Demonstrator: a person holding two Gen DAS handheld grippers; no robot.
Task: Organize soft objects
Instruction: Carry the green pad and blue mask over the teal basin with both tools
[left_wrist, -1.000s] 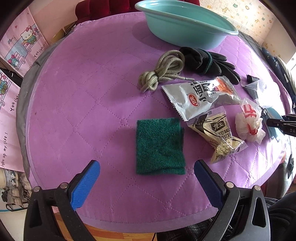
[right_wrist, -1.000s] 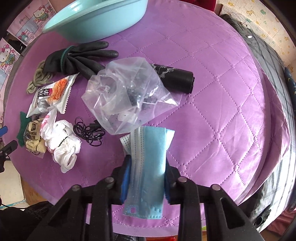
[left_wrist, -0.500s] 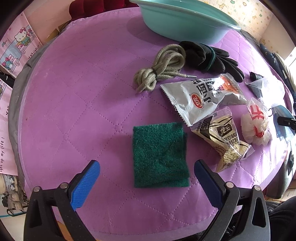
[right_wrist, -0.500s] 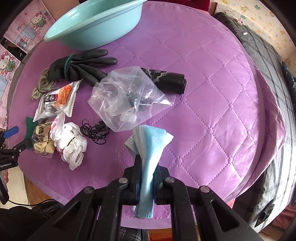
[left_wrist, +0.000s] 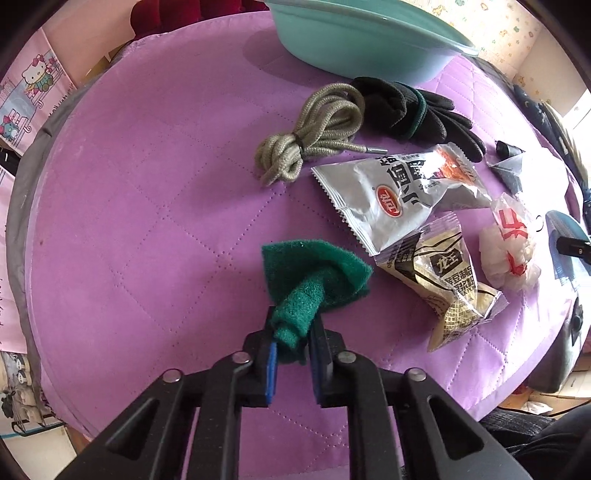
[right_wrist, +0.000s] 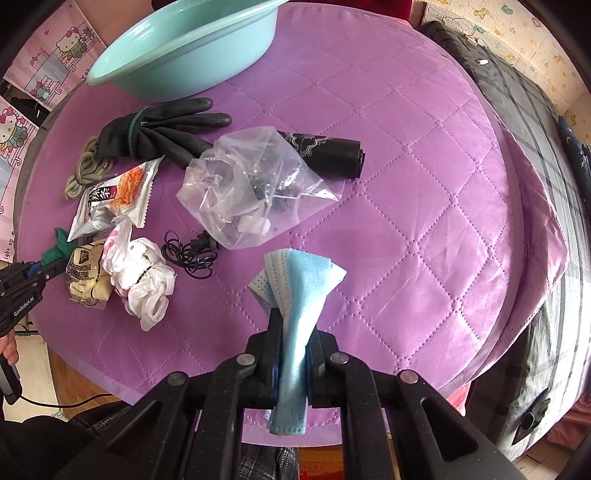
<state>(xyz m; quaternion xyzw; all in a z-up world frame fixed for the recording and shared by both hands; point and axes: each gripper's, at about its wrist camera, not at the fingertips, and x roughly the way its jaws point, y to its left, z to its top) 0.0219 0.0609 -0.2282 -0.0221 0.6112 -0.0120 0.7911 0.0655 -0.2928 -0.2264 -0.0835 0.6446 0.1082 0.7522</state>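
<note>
A green scouring pad (left_wrist: 314, 266) lies bunched on the purple quilted table (left_wrist: 147, 221). My left gripper (left_wrist: 291, 325) is closing on its near edge, and the blue pads pinch it into a roll. From the right wrist view this gripper (right_wrist: 37, 269) shows at the left edge with the green pad (right_wrist: 59, 251) in it. My right gripper (right_wrist: 293, 332) is shut on a light blue face mask (right_wrist: 310, 280), squeezed into a narrow strip that fans out above the table. A teal basin (right_wrist: 177, 62) stands at the far side.
Beyond the pad lie a grey-green rope (left_wrist: 314, 140), black gloves (left_wrist: 406, 110), a silver snack packet (left_wrist: 399, 195), a clear snack packet (left_wrist: 443, 280) and a crumpled white bag (left_wrist: 509, 247). A clear plastic bag (right_wrist: 255, 188), a black roll (right_wrist: 325, 151) and black hair ties (right_wrist: 188, 254) lie mid-table.
The left gripper came down over the flat green pad and closed on it, bunching it up. The right gripper tightened on the mask, squeezing it narrow.
</note>
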